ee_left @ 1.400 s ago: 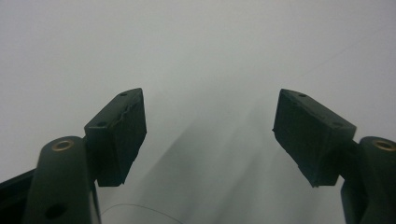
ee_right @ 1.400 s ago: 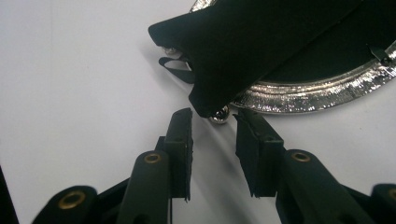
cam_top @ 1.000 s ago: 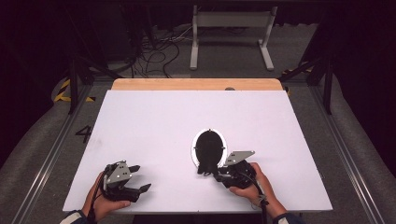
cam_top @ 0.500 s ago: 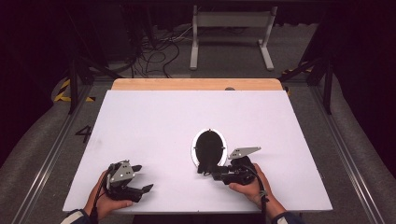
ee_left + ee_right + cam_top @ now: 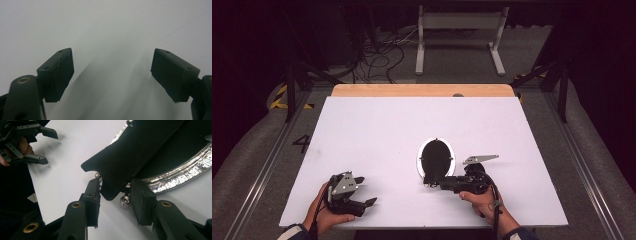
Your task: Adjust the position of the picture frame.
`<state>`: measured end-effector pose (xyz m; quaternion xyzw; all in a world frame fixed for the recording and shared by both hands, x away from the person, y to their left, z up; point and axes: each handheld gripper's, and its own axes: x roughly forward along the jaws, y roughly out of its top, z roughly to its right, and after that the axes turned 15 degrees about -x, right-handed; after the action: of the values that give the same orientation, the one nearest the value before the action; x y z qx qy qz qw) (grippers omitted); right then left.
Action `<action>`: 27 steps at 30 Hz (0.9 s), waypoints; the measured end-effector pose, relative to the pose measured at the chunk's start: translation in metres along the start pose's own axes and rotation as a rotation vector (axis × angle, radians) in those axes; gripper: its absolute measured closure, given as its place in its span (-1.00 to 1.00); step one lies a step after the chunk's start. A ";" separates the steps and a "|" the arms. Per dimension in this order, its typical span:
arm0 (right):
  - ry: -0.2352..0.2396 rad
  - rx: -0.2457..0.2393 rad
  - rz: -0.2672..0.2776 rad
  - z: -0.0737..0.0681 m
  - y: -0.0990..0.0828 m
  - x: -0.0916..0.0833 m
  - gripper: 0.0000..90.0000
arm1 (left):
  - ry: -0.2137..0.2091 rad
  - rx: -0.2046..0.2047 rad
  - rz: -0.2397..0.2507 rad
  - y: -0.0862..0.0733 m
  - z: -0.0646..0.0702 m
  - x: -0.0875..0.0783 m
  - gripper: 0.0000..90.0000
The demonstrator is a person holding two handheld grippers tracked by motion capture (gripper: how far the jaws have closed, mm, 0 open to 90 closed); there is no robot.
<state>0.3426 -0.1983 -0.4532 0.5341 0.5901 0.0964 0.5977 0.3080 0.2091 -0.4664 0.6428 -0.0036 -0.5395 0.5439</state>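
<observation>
High view lays out the white table [image 5: 377,130] with both my tools near its close edge, well apart, so each has bare room to work. My right gripper [image 5: 435,182] points along the table at the oval mirror [image 5: 436,156], which lies back-up with its silver rim showing, just beyond my jaws; I judge it lies flat so its black stand [image 5: 130,157] can be got at from the side. In the right gripper view that stand's lower end reaches down between my two pads, close to both; the jaws are part-closed around it, and I cannot tell whether they press on it or merely bracket it. A small shiny knob [image 5: 124,201] sits just beside the right-hand pad. My left gripper [image 5: 363,191] rests far off, jaws spread wide, nothing between them, having just been opening, apparently waiting.
</observation>
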 end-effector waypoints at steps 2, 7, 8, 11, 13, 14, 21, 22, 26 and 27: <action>0.002 0.007 0.004 0.001 0.000 0.000 0.36 | -0.004 -0.002 -0.002 0.000 0.000 0.000 -0.57; 0.059 0.102 0.037 0.007 -0.001 0.004 0.33 | -0.012 0.001 -0.003 0.001 0.001 0.002 -0.58; 0.059 0.102 0.037 0.007 -0.001 0.004 0.33 | -0.014 0.002 -0.005 0.001 0.001 0.003 -0.58; 0.142 0.272 0.086 0.021 -0.004 0.006 0.32 | -0.014 -0.001 -0.008 0.002 0.002 0.005 -0.61; 0.141 0.301 0.094 0.026 -0.005 0.008 0.34 | -0.015 0.000 -0.008 0.003 0.002 0.006 -0.63; 0.147 0.307 0.101 0.028 -0.005 0.009 0.34 | -0.011 0.000 -0.011 0.004 0.003 0.007 -0.63; 0.158 0.336 0.126 0.028 0.001 0.014 0.27 | -0.026 0.025 -0.011 0.015 0.007 0.017 -0.64; 0.162 0.348 0.131 0.028 0.002 0.017 0.26 | -0.030 0.023 -0.012 0.016 0.007 0.019 -0.64; 0.163 0.385 0.151 0.031 0.004 0.022 0.26 | -0.050 0.021 -0.010 0.024 0.006 0.026 -0.63; 0.165 0.394 0.157 0.031 0.005 0.023 0.27 | -0.068 0.016 -0.009 0.026 0.005 0.028 -0.63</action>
<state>0.3770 -0.1956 -0.4721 0.6751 0.6011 0.0686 0.4222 0.3313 0.1786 -0.4663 0.6283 -0.0234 -0.5635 0.5359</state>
